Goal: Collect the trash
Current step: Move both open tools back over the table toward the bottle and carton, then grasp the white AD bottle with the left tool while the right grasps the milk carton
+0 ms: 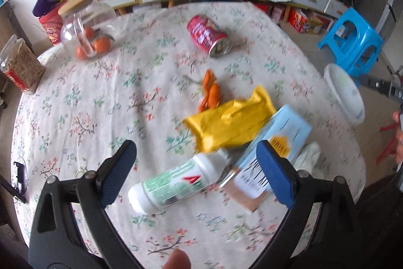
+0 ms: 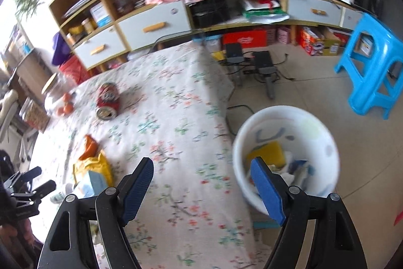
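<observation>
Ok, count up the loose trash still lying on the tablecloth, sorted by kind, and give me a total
Cans: 1, the red can on its side.
Bottles: 1, the white bottle.
Wrappers: 1, the yellow wrapper.
Cartons: 1, the light blue carton.
Peel: 1 pile of orange peel.
Tissue: 1 crumpled white wad.
Total: 6 pieces on the table.

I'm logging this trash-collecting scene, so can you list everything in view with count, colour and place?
bottle: 1, white and green, lying between the left fingers
carton: 1, light blue, right of the bottle
wrapper: 1, yellow, partly over the carton
peel: 1 pile, orange, table centre
can: 1, red, lying at the far side
jar: 1, clear, holding oranges, far left
bin: 1, white, on the floor beside the table, holding trash
stool: 1, blue, floor
table: 1, floral cloth
left gripper: open
right gripper: open
</observation>
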Demonstrator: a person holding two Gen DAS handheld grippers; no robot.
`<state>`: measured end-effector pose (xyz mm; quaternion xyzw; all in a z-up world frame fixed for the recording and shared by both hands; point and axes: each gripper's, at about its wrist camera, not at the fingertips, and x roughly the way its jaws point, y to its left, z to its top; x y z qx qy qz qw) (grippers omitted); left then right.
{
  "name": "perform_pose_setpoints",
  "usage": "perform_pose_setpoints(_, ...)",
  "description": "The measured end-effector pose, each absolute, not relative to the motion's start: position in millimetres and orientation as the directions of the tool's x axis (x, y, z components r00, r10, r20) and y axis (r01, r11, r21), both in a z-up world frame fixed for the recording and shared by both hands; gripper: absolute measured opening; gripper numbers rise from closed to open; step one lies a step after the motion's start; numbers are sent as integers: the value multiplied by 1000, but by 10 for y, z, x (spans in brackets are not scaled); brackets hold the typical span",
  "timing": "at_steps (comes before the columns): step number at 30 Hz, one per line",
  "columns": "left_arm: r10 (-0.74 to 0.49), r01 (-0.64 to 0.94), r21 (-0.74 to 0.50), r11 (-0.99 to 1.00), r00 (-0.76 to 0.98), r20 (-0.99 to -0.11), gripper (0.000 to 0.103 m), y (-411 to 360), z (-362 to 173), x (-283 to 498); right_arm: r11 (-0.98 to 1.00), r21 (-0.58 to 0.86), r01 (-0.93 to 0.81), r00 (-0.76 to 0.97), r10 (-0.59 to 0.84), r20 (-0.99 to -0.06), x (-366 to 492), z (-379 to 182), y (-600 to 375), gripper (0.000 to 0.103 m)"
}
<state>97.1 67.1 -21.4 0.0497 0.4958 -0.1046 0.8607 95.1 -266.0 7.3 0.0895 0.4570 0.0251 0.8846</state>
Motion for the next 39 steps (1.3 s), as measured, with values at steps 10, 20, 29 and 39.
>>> perform_pose_setpoints(10,-187,413,-12,911,387,-903,96,910,-442,855,982,185,-34,546,173,-820,943,-3,-2323,81)
perform_pose_setpoints(20,-193,431,-35,902,327,-925,65,863,-685,948,968,234,-91,501,248,-829,837,-33,-2028,81)
perform_pose_setpoints(29,-231,264,-138,955,367,-901,41,1115,-585,907,930,325,-169,384,366,-847,808,-156,-1482,81)
perform_pose_setpoints(39,-249,140,-214,967,337,-908,42,1375,-665,866,913,363,-187,326,406,-853,1031,-373,-998,81)
